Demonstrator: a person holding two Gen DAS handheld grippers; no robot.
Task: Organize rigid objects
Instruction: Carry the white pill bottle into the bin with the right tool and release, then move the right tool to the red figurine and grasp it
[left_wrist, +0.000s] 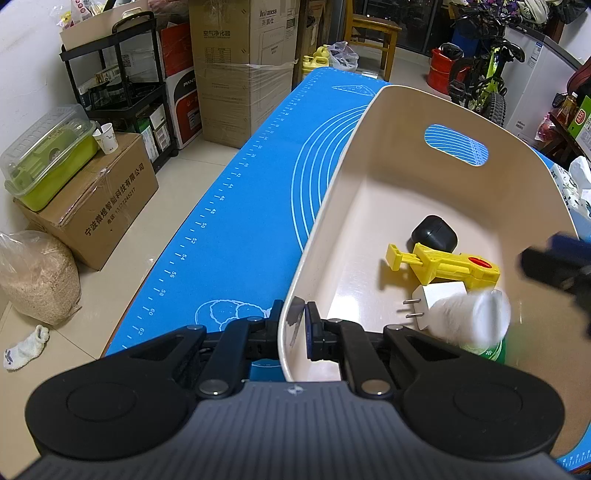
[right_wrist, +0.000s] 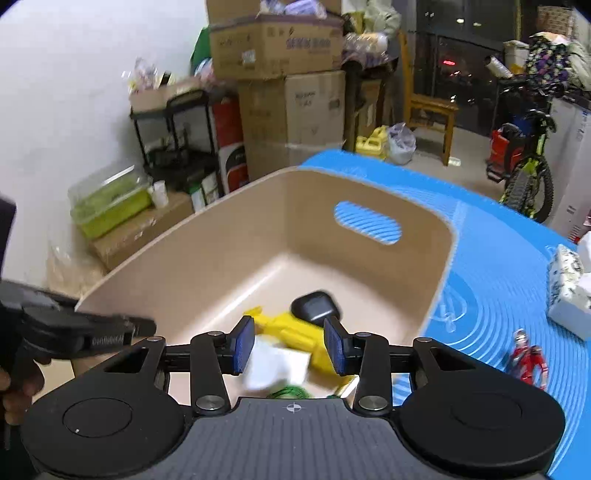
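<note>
A beige basket (left_wrist: 406, 122) (right_wrist: 221, 251) stands on the blue mat (left_wrist: 240, 229). My left gripper (left_wrist: 294, 321) is shut on the basket's near rim, one finger outside the wall and one inside. On the basket floor lie a black case (left_wrist: 434, 232) (right_wrist: 314, 306), a yellow toy (left_wrist: 447, 264) (right_wrist: 291, 328) and a white plug charger (left_wrist: 432, 299). A white bottle with green (left_wrist: 476, 321) (right_wrist: 275, 365), blurred, is beside the charger, just below my right gripper (right_wrist: 290, 345). That gripper hangs open over the basket's near end; its pads touch nothing.
On the mat right of the basket lie a red figure (right_wrist: 528, 363) and a patterned tissue pack (right_wrist: 569, 288). The mat's left edge drops to the floor, where cardboard boxes (left_wrist: 107, 206), a green container and a black shelf stand.
</note>
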